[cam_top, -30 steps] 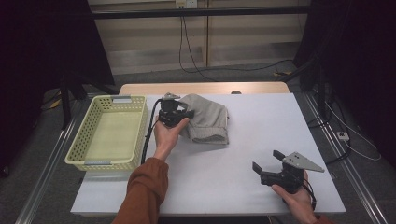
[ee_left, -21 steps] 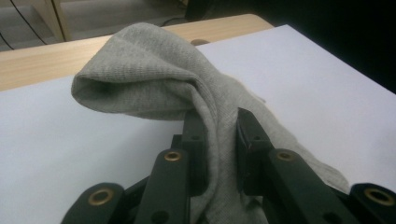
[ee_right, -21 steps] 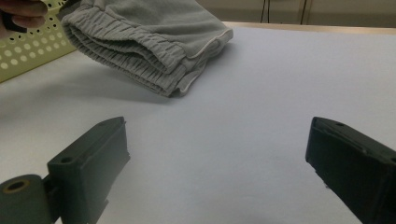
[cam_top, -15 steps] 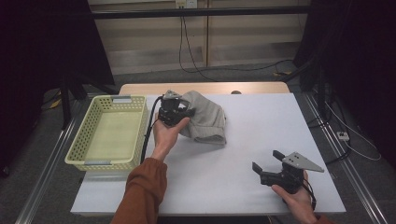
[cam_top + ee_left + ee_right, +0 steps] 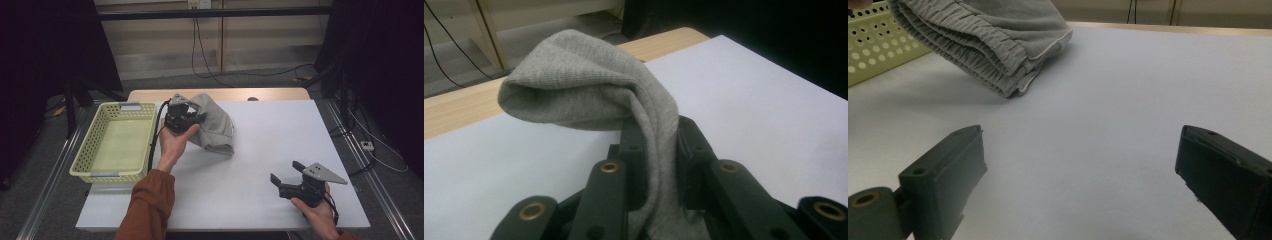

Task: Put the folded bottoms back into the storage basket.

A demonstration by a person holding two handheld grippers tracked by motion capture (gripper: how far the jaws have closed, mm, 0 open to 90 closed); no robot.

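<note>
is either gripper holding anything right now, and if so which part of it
The left gripper is shut on the grey cloth, pinching a bunched fold at its left edge. The right gripper is open, holding nothing.

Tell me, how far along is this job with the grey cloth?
Done: the left gripper is shut on the folded grey cloth, one side raised off the table. In hand: the lift. Probably left: putting it in the yellow basket, which holds nothing. The right gripper waits open.

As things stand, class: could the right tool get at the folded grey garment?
Probably yes. The right tool is open and holds nothing, and bare white table lies between it and the grey garment. The left tool already grips the garment's far-left side, leaving the near edge free.
</note>
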